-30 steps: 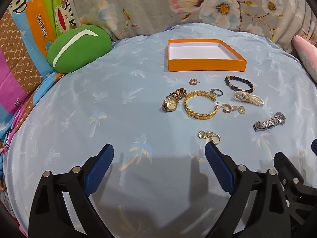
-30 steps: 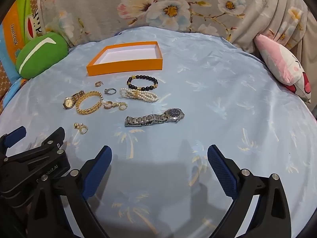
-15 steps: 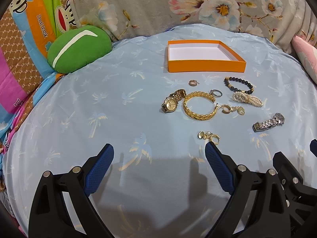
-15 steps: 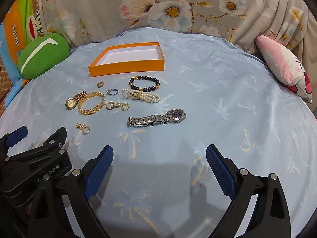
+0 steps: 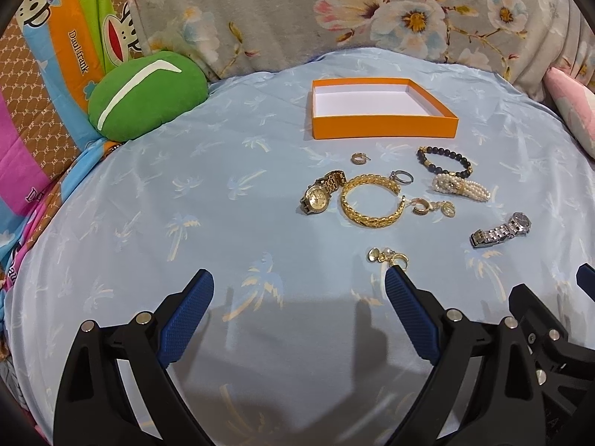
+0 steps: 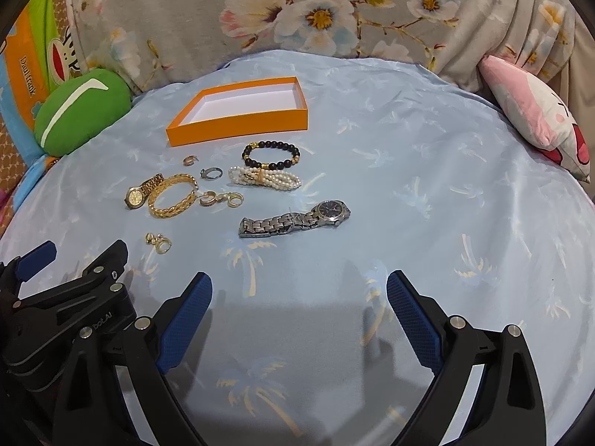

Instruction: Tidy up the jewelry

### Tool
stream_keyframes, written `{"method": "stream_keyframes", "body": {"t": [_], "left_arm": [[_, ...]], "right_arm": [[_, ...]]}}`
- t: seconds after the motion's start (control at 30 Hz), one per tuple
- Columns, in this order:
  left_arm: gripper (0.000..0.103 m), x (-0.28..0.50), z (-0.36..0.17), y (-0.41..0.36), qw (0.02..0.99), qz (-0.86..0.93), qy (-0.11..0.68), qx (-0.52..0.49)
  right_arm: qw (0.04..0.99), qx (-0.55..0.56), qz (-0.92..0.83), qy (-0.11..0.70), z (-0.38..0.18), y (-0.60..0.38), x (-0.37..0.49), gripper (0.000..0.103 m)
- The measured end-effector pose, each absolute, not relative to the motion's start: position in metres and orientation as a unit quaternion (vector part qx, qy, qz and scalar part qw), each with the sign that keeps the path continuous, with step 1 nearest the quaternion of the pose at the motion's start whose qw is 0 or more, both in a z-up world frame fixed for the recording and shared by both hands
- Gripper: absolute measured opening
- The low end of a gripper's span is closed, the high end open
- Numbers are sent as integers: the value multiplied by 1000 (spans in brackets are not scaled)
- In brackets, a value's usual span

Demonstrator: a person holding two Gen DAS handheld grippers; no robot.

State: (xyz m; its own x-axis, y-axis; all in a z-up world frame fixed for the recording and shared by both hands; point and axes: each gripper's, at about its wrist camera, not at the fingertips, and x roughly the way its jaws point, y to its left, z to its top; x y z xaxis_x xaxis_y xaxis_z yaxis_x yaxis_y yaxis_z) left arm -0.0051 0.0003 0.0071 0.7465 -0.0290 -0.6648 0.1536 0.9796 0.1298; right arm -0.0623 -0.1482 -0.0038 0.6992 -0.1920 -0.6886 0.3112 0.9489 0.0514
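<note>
Cushions ring the work area: a green cushion (image 5: 145, 98) sits at the far left edge of the pale blue palm-print sheet (image 5: 186, 223), a pink cushion (image 6: 539, 119) lies at the far right, and a grey floral fabric (image 6: 334, 11) rises behind both. Nothing stands between the grippers and the jewelry; only bare sheet lies in front of the blue finger pads. An orange box (image 5: 383, 128) with a white interior sits at the far side of the sheet, and it holds nothing. All the jewelry lies loose on the sheet on the near side of the box. Two watches show: a gold watch (image 5: 319, 193) at the left of the group and a silver watch (image 6: 297, 219) lying apart at the right. Three bracelets show: a gold chain bangle (image 5: 372, 200) just beside the gold watch, a black bead bracelet (image 6: 271, 154) nearest the box, and a pearl bracelet (image 6: 264, 177) just in front of it. Two small rings lie between box and bangle, a gold ring (image 5: 359, 158) and a silver ring (image 5: 401, 176). A cluster of gold earrings (image 5: 433, 206) lies right of the bangle, and a second gold earring cluster (image 5: 386, 256) lies nearest the grippers, close to the left gripper's right finger. The left gripper (image 5: 299, 301) hangs spread wide above the sheet, holding nothing. The right gripper (image 6: 299, 299) is likewise spread and empty, with the left gripper's black frame just beside it.
</note>
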Motion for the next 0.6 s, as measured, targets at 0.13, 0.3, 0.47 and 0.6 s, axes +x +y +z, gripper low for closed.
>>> {"method": "stream_keyframes", "body": {"t": [0.13,0.3,0.47,0.6], "left_arm": [[91,-5,7,1,930,-50,353,88],[91,-5,7,0,930,-50,352,87],[91,-5,7,0,931,-52,352,83],[91,-5,7,0,931,-52,352,83]], "right_arm": [[917,81,-139,364,-4,-148,-62,94],[917,81,-139,365,-4,-148,-62,94],[917,81,-139,365,-4,-148,-61,94],[917,81,-140,365,-4,-148,-61,94]]}}
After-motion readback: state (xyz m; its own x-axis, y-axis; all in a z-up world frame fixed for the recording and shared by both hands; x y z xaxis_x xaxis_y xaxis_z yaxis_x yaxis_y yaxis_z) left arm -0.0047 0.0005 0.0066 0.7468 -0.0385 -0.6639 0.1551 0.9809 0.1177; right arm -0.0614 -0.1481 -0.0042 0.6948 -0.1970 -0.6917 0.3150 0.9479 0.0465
